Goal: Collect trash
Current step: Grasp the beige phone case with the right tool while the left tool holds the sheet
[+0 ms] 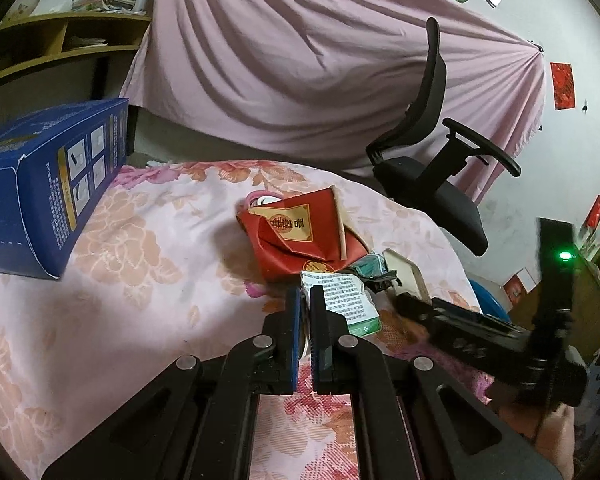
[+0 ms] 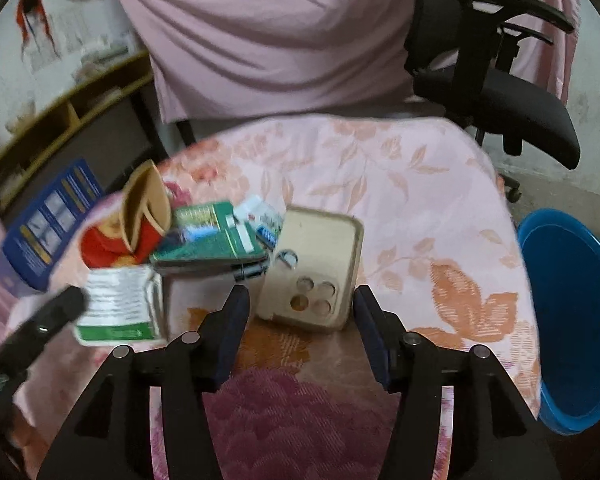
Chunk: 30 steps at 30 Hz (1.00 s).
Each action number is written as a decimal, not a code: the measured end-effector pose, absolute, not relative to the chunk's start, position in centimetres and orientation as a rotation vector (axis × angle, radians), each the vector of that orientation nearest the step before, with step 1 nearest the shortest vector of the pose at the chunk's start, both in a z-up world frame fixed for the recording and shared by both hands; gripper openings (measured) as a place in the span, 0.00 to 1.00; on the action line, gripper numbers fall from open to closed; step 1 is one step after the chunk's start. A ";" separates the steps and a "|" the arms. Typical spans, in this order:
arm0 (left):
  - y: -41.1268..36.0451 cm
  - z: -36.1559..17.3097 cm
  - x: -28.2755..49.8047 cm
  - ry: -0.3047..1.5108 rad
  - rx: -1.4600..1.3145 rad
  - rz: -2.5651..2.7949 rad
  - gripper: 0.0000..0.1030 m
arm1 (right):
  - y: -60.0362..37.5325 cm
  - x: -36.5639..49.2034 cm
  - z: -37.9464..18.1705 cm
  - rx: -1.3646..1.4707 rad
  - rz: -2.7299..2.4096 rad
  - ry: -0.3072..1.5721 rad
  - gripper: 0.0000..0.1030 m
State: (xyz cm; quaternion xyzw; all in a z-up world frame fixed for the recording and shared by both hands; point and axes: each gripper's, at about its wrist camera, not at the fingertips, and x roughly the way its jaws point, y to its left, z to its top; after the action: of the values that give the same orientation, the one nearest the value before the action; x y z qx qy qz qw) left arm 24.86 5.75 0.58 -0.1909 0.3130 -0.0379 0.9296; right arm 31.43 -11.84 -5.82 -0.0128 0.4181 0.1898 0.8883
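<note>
On a table with a pink floral cloth (image 2: pixel 400 200) lies a pile of trash. My left gripper (image 1: pixel 306 292) is shut on a white and green medicine box (image 1: pixel 346 300), which also shows in the right wrist view (image 2: pixel 120 308). Behind it lies a crumpled red paper bag (image 1: pixel 296 232). My right gripper (image 2: pixel 300 300) is open, its fingers on either side of a tan cardboard phone-case tray (image 2: pixel 312 268) without touching it. A green flat box (image 2: pixel 212 236) and a small white and blue box (image 2: pixel 260 216) lie beside the tray.
A large blue carton (image 1: pixel 48 184) stands at the table's left. A black office chair (image 2: pixel 496 72) stands behind the table before a pink curtain (image 1: pixel 300 60). A blue plastic basin (image 2: pixel 576 312) sits on the floor at the right. Wooden shelves (image 1: pixel 60 40) are at the far left.
</note>
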 end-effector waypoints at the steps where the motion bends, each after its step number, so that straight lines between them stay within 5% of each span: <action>1: 5.7 0.6 24.9 0.641 -0.390 -0.080 0.02 | -11.6 31.4 -5.8 -0.043 0.387 0.867 0.52; 13: 5.3 0.9 24.6 0.615 -0.366 -0.102 0.02 | -12.7 30.0 -5.4 -0.039 0.413 0.829 0.48; 30: 3.5 2.3 23.2 0.488 -0.289 -0.154 0.02 | -15.3 25.2 -1.5 -0.067 0.434 0.543 0.47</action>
State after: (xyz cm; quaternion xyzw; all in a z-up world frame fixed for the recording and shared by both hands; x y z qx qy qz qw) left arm 23.18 3.53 2.34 -0.1426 0.2403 -0.0758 0.9572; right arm 25.18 -15.25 -1.52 -0.0328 0.2662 0.2124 0.9397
